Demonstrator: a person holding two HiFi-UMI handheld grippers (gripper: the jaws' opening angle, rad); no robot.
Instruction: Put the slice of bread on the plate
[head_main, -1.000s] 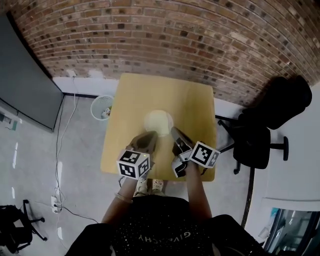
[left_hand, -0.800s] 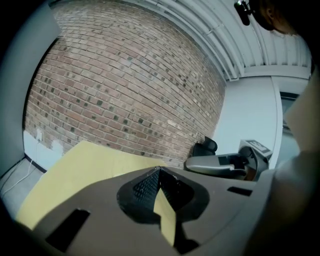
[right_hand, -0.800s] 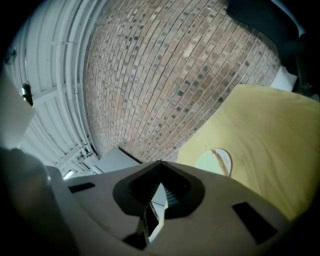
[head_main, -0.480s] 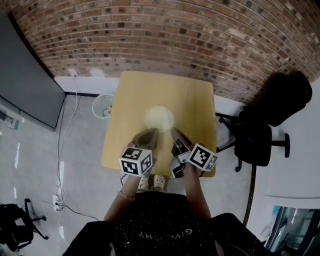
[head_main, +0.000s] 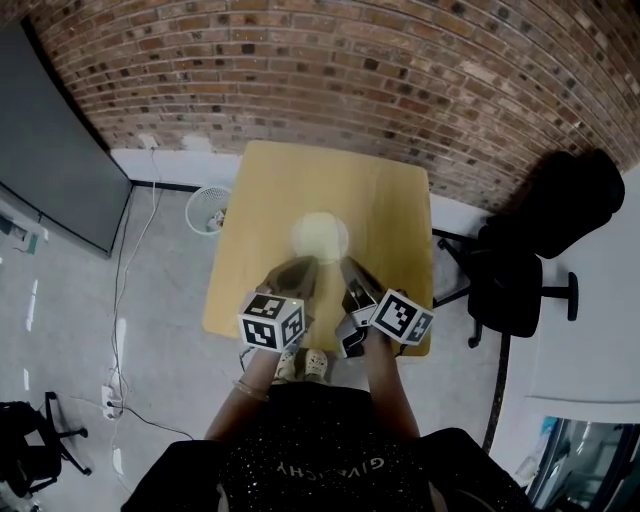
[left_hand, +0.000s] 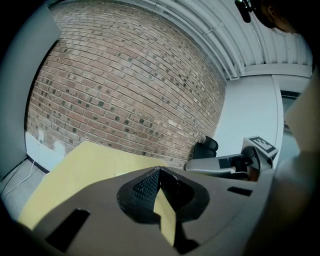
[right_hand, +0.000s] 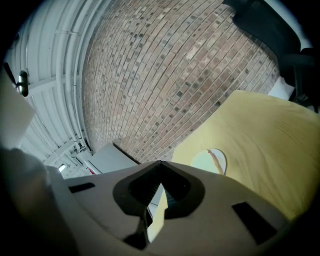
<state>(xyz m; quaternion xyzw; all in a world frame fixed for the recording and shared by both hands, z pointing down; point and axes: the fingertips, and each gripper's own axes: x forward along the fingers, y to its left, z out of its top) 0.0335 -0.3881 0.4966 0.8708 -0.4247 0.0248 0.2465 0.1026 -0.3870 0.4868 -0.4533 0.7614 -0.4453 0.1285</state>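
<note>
A round pale plate (head_main: 319, 238) sits mid-table on the yellow wooden table (head_main: 380, 200). In the right gripper view the plate (right_hand: 207, 162) carries a pale slice of bread with a thin brown crust edge (right_hand: 218, 159). My left gripper (head_main: 300, 266) hovers just short of the plate on its near left, jaws shut on nothing; its tips (left_hand: 159, 170) meet. My right gripper (head_main: 349, 265) hangs beside it at the plate's near right, also shut and empty, and its tips (right_hand: 160, 164) meet. Neither gripper touches the plate.
A brick wall (head_main: 330, 70) runs behind the table. A white mesh waste basket (head_main: 205, 212) stands on the floor at the left. A black office chair (head_main: 520, 270) is at the right, and a dark panel (head_main: 50, 150) is at the far left. Cables trail on the floor.
The right gripper has eased slightly back toward the person. The left gripper has stayed put. Both pairs of jaws remain shut.
</note>
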